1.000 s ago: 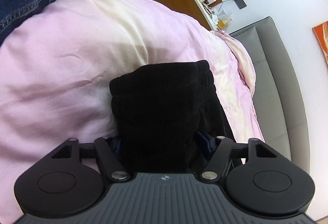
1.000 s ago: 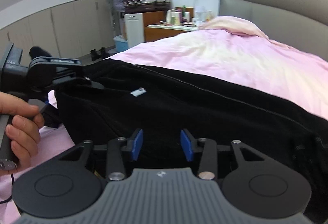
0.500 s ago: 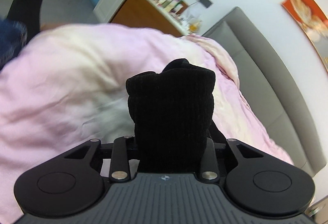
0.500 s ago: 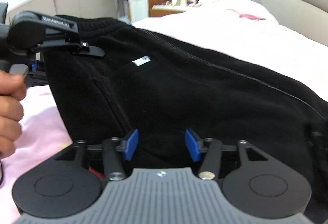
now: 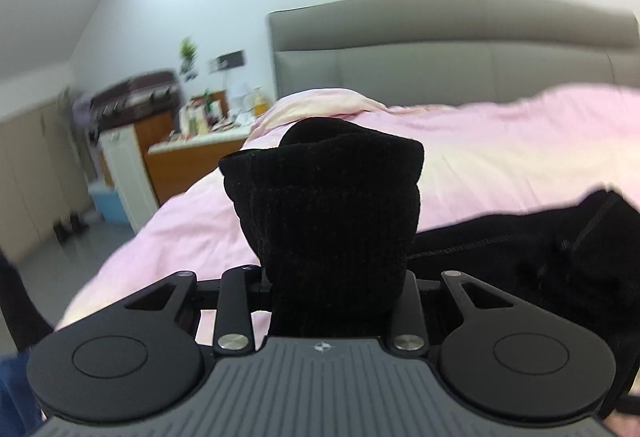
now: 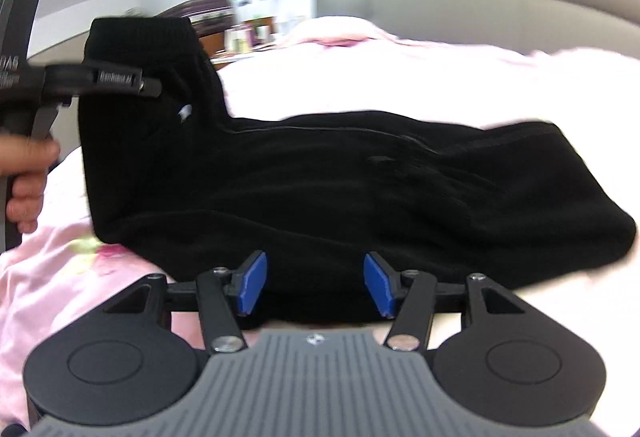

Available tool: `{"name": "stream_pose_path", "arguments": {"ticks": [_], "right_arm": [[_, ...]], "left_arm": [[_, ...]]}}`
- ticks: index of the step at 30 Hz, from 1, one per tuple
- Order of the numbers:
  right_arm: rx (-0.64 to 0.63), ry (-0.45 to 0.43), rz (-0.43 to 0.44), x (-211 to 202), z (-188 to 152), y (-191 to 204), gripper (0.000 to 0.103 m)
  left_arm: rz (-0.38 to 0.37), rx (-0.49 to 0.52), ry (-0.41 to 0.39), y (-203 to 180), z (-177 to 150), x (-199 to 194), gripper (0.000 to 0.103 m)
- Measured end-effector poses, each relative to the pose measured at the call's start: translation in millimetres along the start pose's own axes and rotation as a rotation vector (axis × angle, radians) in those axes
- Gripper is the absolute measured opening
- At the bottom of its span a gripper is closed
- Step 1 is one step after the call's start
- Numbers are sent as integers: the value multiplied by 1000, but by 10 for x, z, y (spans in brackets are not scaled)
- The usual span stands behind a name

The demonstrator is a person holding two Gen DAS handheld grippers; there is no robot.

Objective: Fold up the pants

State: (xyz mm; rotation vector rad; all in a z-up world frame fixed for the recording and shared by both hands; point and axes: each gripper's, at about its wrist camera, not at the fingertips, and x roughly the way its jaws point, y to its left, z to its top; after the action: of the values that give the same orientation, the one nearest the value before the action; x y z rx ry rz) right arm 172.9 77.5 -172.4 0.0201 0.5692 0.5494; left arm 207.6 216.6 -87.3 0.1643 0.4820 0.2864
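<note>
Black pants (image 6: pixel 320 181) lie across the pink bed. My left gripper (image 5: pixel 332 277) is shut on the ribbed waistband end (image 5: pixel 328 205) and holds it up off the bed; its pads are hidden by the cloth. In the right wrist view the left gripper (image 6: pixel 132 81) shows at the upper left, clamped on the lifted waistband (image 6: pixel 140 49). My right gripper (image 6: pixel 314 287) is open, its blue pads (image 6: pixel 252 287) just short of the pants' near edge, holding nothing.
The pink duvet (image 5: pixel 500 157) covers the bed, with a grey headboard (image 5: pixel 440 53) behind. A cluttered wooden nightstand (image 5: pixel 192 153) and a white cabinet (image 5: pixel 120 173) stand to the left. A blue bin (image 5: pixel 104 201) is on the floor.
My left gripper has lifted the waistband higher and swung toward the headboard. The pants have folded up at the left end. My right gripper stays open and has drawn back to the pants' near edge.
</note>
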Motion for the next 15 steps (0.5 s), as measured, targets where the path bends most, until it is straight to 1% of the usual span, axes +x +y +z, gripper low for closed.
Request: {"name": "stream_pose_path", "arguments": {"ticks": [3,5,10,12,14,15], "right_arm": [[69,4,-33,-76,-25,-219,52],[102,-1,-38,-100,-28,-340,52],[129,2,-42,-100,-74,-488,52],[145,21,-47,-49,-97,-547,52],[164,49,-55,4,-115,-597,52],[176,61,-60,26,-116,-622,52]], "left_arm": [[7,151,14,-451,-43,65,36],[12,245,21,-725,-125,116,36],[26,457,53,-1260,-394,247,39],[23,533,77,-1434,-541,317,44],[0,593,110,-1555,-700,401,56],[-9,623,123,-1598,-768,435,57]]}}
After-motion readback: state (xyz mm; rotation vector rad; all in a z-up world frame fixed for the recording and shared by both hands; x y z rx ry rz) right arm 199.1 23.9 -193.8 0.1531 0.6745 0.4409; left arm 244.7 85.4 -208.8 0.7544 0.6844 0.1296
